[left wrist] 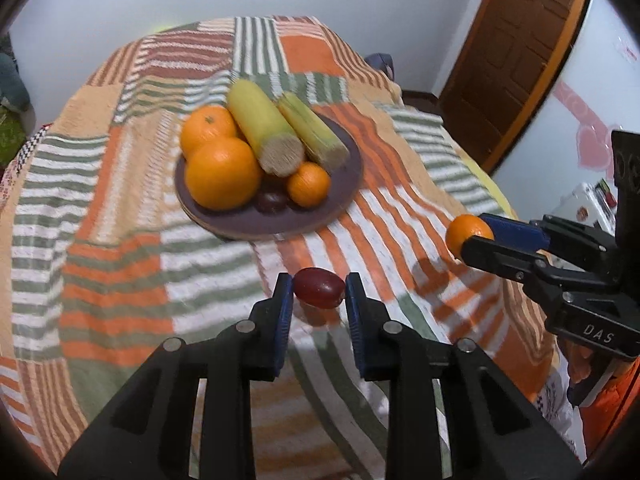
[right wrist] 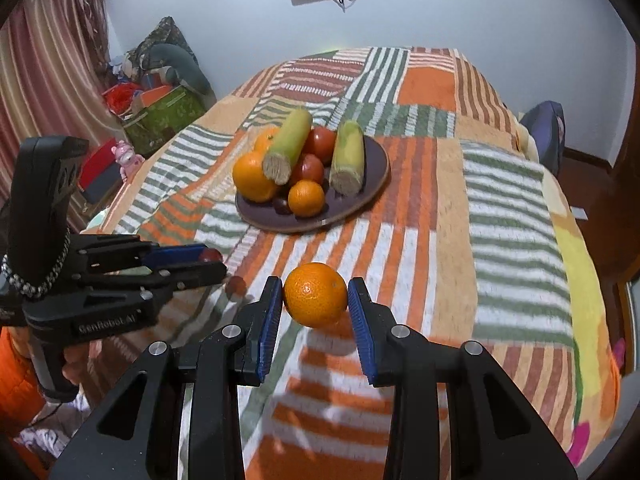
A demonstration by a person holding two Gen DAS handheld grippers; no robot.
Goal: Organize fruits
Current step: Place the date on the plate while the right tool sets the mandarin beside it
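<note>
The left gripper (left wrist: pixel 319 294) holds a small dark-red, plum-like fruit (left wrist: pixel 319 289) between its blue pads (left wrist: pixel 285 312), the jaws drawn in to the width of the fruit and pinching it by its two ends. The fruit hangs clear of the cloth, its shadow falling on the stripes just below. In the right wrist view the same gripper (right wrist: pixel 212 261) comes in from the left, a bit of the red fruit (right wrist: pixel 212 255) peeping past its fingertips.

The right gripper (right wrist: pixel 316 298) clamps a small orange (right wrist: pixel 315 294) between its blue pads (right wrist: pixel 267 320), the jaws set wider to fit it, and this too is lifted off the cloth. From the left wrist view that gripper (left wrist: pixel 476 240) reaches in from the right with the orange (left wrist: pixel 466 235) at its tip.

Beyond both, on the striped orange, green and white tablecloth (left wrist: pixel 120 220), sits a dark round plate (left wrist: pixel 348 168). It carries two large oranges (left wrist: pixel 222 173), a smaller orange (left wrist: pixel 309 184), a dark fruit (left wrist: pixel 272 201) between them, and two cut sugarcane-like stalks (left wrist: pixel 264 127) laid across the pile. The right wrist view shows red tomato-like fruits (right wrist: pixel 322 143) behind the stalks.
</note>
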